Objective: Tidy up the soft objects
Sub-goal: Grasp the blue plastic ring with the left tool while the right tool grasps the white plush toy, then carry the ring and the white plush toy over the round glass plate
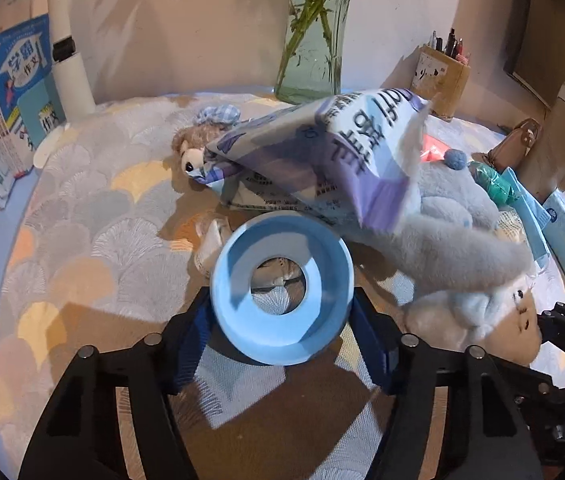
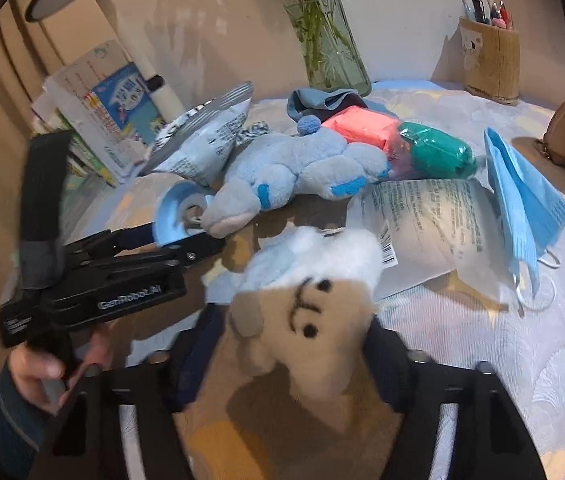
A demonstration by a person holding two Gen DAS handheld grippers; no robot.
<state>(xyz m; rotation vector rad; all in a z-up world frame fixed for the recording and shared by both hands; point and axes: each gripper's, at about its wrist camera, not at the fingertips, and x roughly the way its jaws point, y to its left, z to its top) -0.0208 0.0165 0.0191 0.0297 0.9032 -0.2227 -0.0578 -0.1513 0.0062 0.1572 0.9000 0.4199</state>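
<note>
My left gripper [image 1: 280, 312] is shut on a light blue ring [image 1: 282, 292], one dark pad against each side of it; the right wrist view shows this grip [image 2: 180, 224] from the side. My right gripper [image 2: 292, 320] is shut on the beige face of a small sheep plush [image 2: 306, 320] with a white and pale blue fleece, which is also in the left wrist view as the sheep [image 1: 494, 312]. Behind them a blue-grey plush animal [image 2: 302, 164] lies on its side. A brown bear plush [image 1: 198, 148] is half hidden under a purple and white soft pack [image 1: 322, 152].
A pink packet [image 2: 358, 126], a green roll [image 2: 438, 152], blue face masks [image 2: 522, 192] and a clear plastic wrapper [image 2: 422, 220] lie on the patterned tablecloth [image 1: 94, 220]. A glass vase [image 1: 314, 40], a pen holder [image 2: 490, 60], a lamp post [image 1: 70, 68] and books [image 1: 10, 100] line the back.
</note>
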